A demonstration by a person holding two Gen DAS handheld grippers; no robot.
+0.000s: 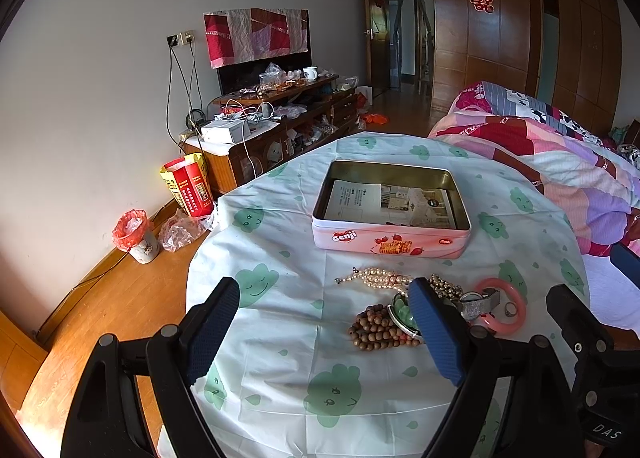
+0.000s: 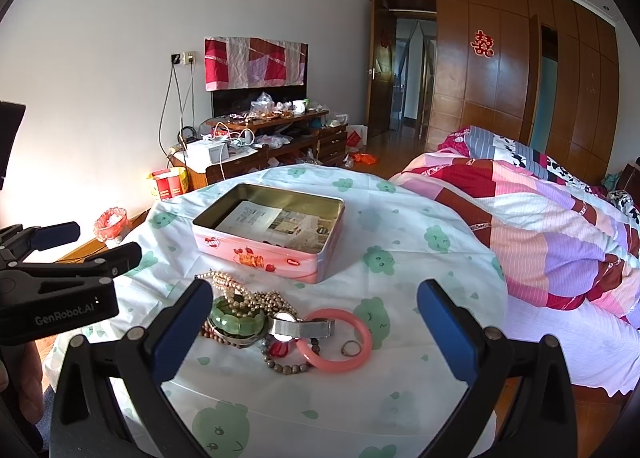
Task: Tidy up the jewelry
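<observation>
A pile of jewelry lies on the round table: a pearl strand, brown wooden beads, a green bangle, a silver watch, a pink bangle and a small ring. Behind it stands an open pink Genji tin with papers inside; it also shows in the right wrist view. My left gripper is open and empty, hovering just left of the pile. My right gripper is open and empty, over the pile.
The table wears a white cloth with green prints. A bed with a patchwork quilt is at the right. A cluttered low cabinet, a small bin and a red box stand by the wall.
</observation>
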